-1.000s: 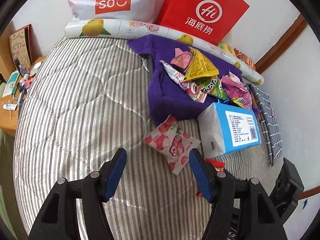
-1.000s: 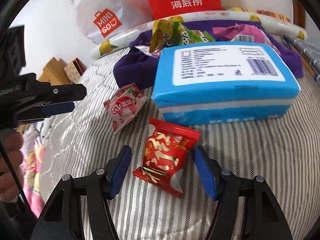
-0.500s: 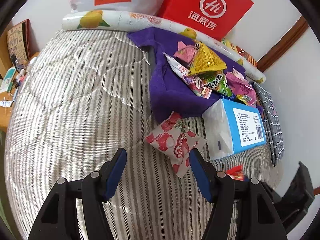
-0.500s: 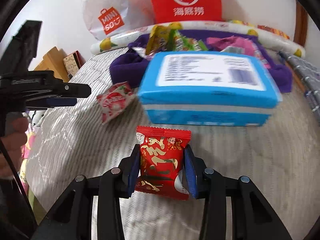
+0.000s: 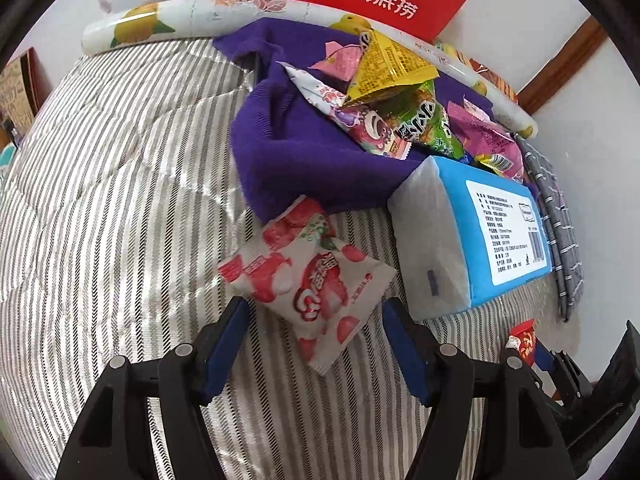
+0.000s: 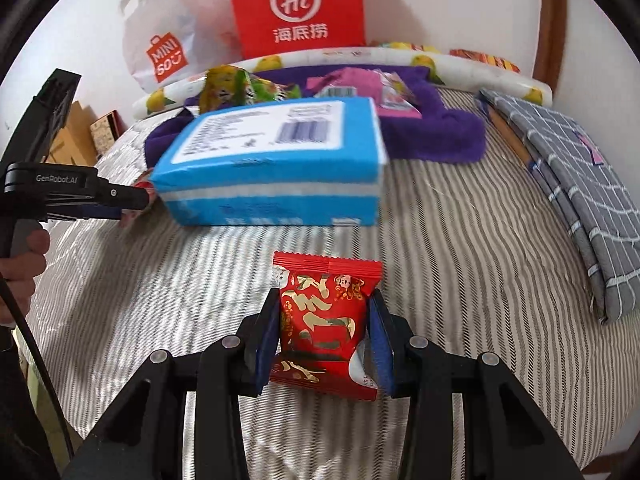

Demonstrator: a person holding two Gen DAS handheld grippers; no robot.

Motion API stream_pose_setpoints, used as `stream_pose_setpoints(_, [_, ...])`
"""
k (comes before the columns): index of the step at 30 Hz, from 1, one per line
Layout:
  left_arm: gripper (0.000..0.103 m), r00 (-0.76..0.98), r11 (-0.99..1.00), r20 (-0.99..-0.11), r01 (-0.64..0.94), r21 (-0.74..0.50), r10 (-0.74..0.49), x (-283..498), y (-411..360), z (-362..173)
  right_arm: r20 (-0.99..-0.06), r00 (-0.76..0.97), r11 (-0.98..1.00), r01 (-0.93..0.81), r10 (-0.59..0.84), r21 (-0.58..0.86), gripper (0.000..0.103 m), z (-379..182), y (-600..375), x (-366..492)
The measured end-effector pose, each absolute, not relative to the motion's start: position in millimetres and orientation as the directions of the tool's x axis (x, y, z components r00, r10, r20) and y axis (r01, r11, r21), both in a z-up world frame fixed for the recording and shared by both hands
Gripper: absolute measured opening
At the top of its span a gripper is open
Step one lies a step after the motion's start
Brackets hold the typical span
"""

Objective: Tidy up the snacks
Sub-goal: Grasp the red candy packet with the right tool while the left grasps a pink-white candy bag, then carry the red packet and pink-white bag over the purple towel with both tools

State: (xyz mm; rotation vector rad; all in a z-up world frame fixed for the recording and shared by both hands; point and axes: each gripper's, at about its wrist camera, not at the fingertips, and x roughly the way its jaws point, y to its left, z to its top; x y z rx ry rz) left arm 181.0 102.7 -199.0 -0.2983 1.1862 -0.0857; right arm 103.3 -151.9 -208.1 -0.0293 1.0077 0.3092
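Here, a bed with a grey-and-white striped quilt [image 5: 120, 184] stands against white walls with a wooden trim strip at the corner. Along the wall lie a rolled mat printed with yellow fruit [image 5: 208, 16], one red paper bag [image 6: 298, 8] and one white plastic shopping bag [image 6: 168, 48]. One purple cloth [image 5: 280, 136] carries a heap of snack packets [image 5: 392, 96], too tangled to count. One blue tissue pack [image 6: 276, 160] sits on the quilt just in front of the cloth, and a grey checked pouch [image 6: 572, 172] lies near the bed's edge.

Two loose snacks are out of the heap. The pink-and-white strawberry packet [image 5: 308, 276] lies on the quilt with its lower corner between the fingers of the left gripper [image 5: 316, 340], which stand apart and are opening, clear of the wrapper. The red packet [image 6: 324, 316] is clamped by its sides between the fingers of the right gripper [image 6: 324, 328], in front of the tissue pack.

A second ago the red packet lay flat between parted fingers; now it is gripped and further from the tissue pack. The left gripper has closed in on the strawberry packet.
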Motion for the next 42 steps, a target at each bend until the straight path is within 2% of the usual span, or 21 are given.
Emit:
stream_pose_setpoints(6, [0.067,0.383,0.962,-0.903,-0.104,-0.252,-0.195,188.9,94.2,-198.5,-0.821,0.501,0.952,-0.263,0.275,0.158,0.041,-213.9,-159.9,107.6])
stream_pose_setpoints(11, [0.063,0.404,0.983,-0.909,-0.095,-0.157,-0.106,194.2,78.4,-199.4,-0.808,0.496,0.943,-0.252,0.319,0.217,0.041,-214.2,-166.5,112.8])
stream_pose_setpoints(15, [0.046,0.426,0.986,-0.9,-0.09,-0.144,-0.092,195.7,77.5,-198.2,-0.806,0.49,0.938,-0.256,0.333,0.233,0.041,-213.8,-168.6,114.5])
stream_pose_setpoints(18, [0.04,0.423,0.983,-0.898,-0.078,-0.167,-0.119,190.6,84.9,-195.6,-0.811,0.493,0.943,-0.259,0.314,0.208,0.041,-211.5,-171.0,113.9])
stream_pose_setpoints(20, [0.023,0.418,0.978,-0.896,-0.07,-0.195,-0.149,181.8,91.1,-192.9,-0.809,0.502,0.946,-0.256,0.306,0.199,0.041,-209.0,-175.8,112.7])
stream_pose_setpoints(23, [0.024,0.386,0.965,-0.894,-0.04,-0.26,-0.225,162.2,101.0,-192.5,-0.806,0.511,0.95,-0.241,0.298,0.199,0.041,-206.0,-185.7,112.3])
stream_pose_setpoints(29, [0.025,0.397,0.951,-0.88,-0.054,-0.305,-0.26,154.0,107.0,-196.3,-0.814,0.509,0.957,-0.212,0.279,0.195,0.041,-210.1,-197.6,116.1])
stream_pose_setpoints(33, [0.049,0.425,0.949,-0.866,-0.048,-0.313,-0.264,163.0,99.8,-199.4,-0.818,0.506,0.96,-0.201,0.272,0.195,0.041,-212.9,-201.1,118.2])
stream_pose_setpoints(34, [0.052,0.434,0.95,-0.861,-0.04,-0.31,-0.263,163.8,97.3,-199.4,-0.818,0.509,0.961,-0.196,0.27,0.195,0.042,-213.1,-202.5,119.1])
stream_pose_setpoints(38, [0.05,0.5,0.978,-0.849,-0.021,-0.21,-0.171,166.0,78.1,-201.0,-0.815,0.509,0.959,-0.197,0.278,0.204,0.042,-216.0,-203.9,123.3])
stream_pose_setpoints(40, [0.038,0.535,0.992,-0.839,-0.017,-0.128,-0.099,161.5,71.5,-202.7,-0.809,0.525,0.962,-0.202,0.264,0.182,0.042,-216.8,-202.3,125.5])
stream_pose_setpoints(42, [0.036,0.558,0.992,-0.823,0.002,-0.126,-0.105,157.7,73.6,-203.1,-0.812,0.533,0.967,-0.208,0.238,0.147,0.042,-217.0,-199.9,128.6])
